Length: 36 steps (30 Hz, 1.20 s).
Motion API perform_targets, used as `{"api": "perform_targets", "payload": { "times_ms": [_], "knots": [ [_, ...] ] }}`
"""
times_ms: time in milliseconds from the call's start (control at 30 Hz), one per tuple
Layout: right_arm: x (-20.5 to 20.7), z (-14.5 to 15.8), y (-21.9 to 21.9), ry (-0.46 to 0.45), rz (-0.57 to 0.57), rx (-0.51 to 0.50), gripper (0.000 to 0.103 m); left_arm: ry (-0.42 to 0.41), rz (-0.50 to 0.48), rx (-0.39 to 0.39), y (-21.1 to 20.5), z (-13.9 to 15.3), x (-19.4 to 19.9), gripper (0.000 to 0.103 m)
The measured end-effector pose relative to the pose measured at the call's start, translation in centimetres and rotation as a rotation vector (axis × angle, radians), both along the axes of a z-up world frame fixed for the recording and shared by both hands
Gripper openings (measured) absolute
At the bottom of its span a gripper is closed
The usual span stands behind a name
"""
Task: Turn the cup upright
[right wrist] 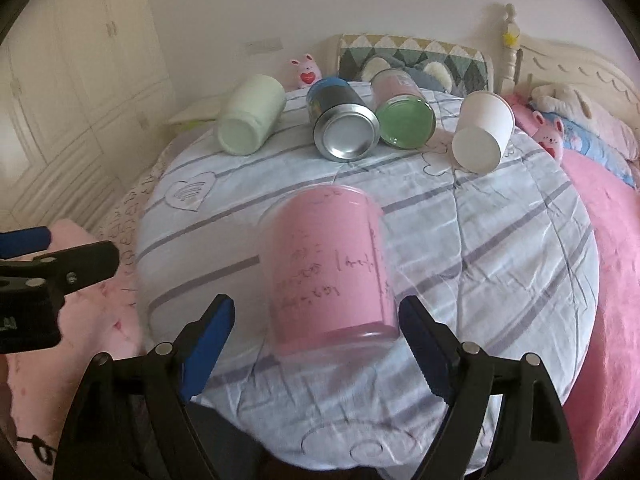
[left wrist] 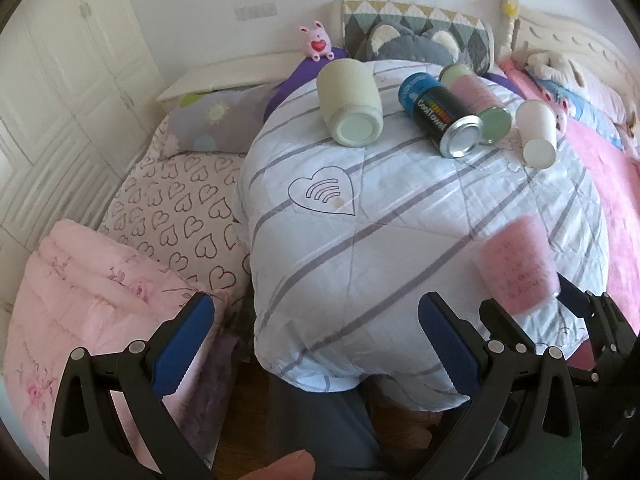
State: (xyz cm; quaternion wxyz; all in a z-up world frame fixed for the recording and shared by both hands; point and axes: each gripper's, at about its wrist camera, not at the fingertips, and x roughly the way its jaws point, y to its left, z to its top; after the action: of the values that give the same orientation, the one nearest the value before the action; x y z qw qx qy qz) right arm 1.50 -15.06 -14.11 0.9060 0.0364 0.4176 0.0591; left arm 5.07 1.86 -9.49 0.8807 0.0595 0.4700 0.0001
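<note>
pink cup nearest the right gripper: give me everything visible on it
The pink cup is a clear-walled tumbler with a pink lining and dark handwritten-style marks on its side. It looks motion-blurred. It appears to stand on the striped quilt, wider clear end toward the camera, so which end is the mouth is unclear. It sits between the open fingers of the right gripper; no contact is visible. Apart from the four containers behind.

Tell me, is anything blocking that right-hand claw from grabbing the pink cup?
Nothing visible. The pink cup lies directly ahead of the open right gripper, partly between its fingers; the other containers lie farther back on the quilt.
</note>
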Motion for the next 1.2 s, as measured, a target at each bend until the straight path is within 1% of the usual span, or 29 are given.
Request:
{"api": "perform_targets", "payload": {
  "times_ms": [100, 233, 433, 600, 700, 833, 1000, 1200],
  "knots": [
    [-1.1, 1.4, -1.1, -0.014, 0.019, 0.044, 0.086, -0.021, 0.011, 0.001, -0.6, 1.0, -1.2, 0.103],
    [-2.6, 3.9, -3.0, -0.055, 0.020, 0.059, 0.086, -0.051, 0.024, -0.004, -1.8, 2.5, -2.9, 0.103],
    [-5.1, 7.7, -6.4, -0.122, -0.026, 0.058, 0.086, -0.081, 0.031, -0.024, -4.2, 4.2, -5.0, 0.103],
    [-6.5, 9.4, -9.3, -0.165, -0.100, 0.059, 0.086, -0.102, 0.028, -0.017, -6.0, 5.1, -5.8, 0.103],
    [-6.9, 9.8, -10.6, -0.186, -0.137, 0.062, 0.086, -0.114, 0.016, -0.012, -6.9, 5.4, -6.2, 0.103],
    [-6.7, 9.4, -11.8, -0.182, -0.161, 0.082, 0.085, -0.105, -0.001, -0.010, -7.9, 5.3, -6.5, 0.103],
    [-6.6, 8.8, -12.3, -0.174, -0.164, 0.090, 0.086, -0.085, -0.004, -0.020, -8.4, 4.9, -6.5, 0.103],
    [-6.6, 8.9, -12.5, -0.178, -0.159, 0.087, 0.086, -0.081, 0.008, -0.028, -8.4, 4.7, -6.4, 0.103]
  ]
}}
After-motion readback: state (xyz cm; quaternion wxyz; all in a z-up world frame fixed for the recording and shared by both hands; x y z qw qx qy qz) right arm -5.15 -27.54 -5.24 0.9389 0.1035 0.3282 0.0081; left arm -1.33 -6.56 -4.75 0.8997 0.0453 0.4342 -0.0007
